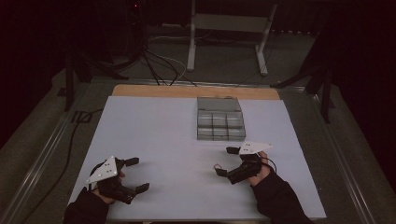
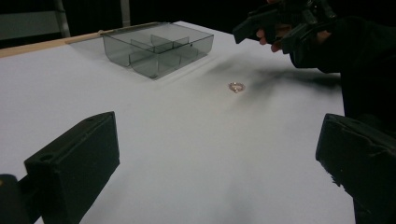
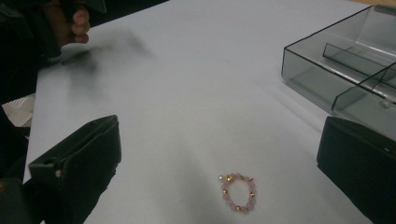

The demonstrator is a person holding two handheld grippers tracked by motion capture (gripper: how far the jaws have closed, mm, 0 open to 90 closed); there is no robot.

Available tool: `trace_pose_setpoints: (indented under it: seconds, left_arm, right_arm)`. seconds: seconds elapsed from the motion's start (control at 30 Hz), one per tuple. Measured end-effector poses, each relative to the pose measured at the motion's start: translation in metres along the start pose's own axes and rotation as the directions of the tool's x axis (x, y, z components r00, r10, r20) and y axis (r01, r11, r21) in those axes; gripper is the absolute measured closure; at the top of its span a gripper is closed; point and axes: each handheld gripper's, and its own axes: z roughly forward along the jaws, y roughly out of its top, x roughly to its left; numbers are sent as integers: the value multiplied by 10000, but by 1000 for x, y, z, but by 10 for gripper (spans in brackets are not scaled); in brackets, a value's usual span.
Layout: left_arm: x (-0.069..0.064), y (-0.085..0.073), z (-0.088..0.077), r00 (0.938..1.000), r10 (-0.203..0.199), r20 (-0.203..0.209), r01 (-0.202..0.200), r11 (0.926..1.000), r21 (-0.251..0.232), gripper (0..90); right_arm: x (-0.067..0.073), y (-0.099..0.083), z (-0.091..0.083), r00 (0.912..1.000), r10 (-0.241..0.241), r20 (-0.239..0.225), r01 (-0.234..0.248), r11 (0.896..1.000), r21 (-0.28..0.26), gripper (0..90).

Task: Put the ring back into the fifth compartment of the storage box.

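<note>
White table (image 1: 154, 135) took most of the high view, with a wooden strip along its far edge, dark room behind, grey floor, cables and a white metal frame (image 1: 229, 28) beyond. Left gripper (image 1: 137, 173) sat at the near-left of the table, jaws spread wide, nothing between them, hovering or resting low, could not tell which. Right gripper (image 1: 225, 161) was at near-right, jaws also wide apart, holding nothing; its own view showed the two black jaws flanking bare table with the bracelet (image 3: 238, 192) lying flat between them, nearer the camera, touching neither. Clear smoky divided box (image 1: 220, 119) stood at the far-centre of the table, lid off or open, several compartments, all looked empty as far as visible. Bracelet was a small loop of pink and gold beads, on the table in front of the box and well apart from it, just beside the right gripper; seen as a tiny ring (image 2: 236, 87) from the left gripper view. Dark sleeves on both forearms.
</note>
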Motion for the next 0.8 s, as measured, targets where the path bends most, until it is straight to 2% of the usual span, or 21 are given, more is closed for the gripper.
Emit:
trace_pose_setpoints:
  seconds: [0.17,0.2,0.33,0.47,0.5,0.53,0.57,0.67,0.7,0.73,0.8]
  left_arm:
    - [0,0,0,10000,-20,32,20,10000,1,7]
    - [0,0,0,10000,-6,36,6,10000,25,7]
    - [0,0,0,10000,-49,67,49,10000,31,7]
    - [0,0,0,9999,-55,102,55,10000,35,7]
    - [0,0,0,9999,-55,102,55,10000,35,7]
    - [0,0,0,10000,-30,90,29,10000,69,7]
    - [0,0,0,10000,-30,90,29,10000,69,7]
    - [0,0,0,9999,-67,116,66,10000,47,7]
    - [0,0,0,9999,-67,116,66,10000,47,7]
    - [0,0,1,9999,-26,105,25,10000,96,7]
    - [0,0,1,9999,-43,129,42,10000,63,7]
  right_arm:
    - [-3,-1,5,10000,-24,-78,25,9999,106,0]
    - [-5,-1,7,9999,-79,119,77,9998,161,0]
    - [-6,-3,9,9987,-336,391,325,9991,280,0]
    - [-2,-2,10,9951,-688,706,613,9927,1037,0]
    - [-2,-2,10,9951,-688,706,613,9927,1037,0]
    - [-2,-3,11,9969,-490,613,421,9932,1083,0]
    - [-2,-3,11,9969,-490,613,421,9932,1083,0]
    - [-2,-4,15,9968,21,801,-112,9934,1141,72]
    - [-2,-4,15,9968,21,801,-112,9934,1141,72]
    - [-2,-5,17,9964,151,836,-252,9923,1214,129]
    - [-1,-5,18,9967,92,804,-189,9924,1212,155]
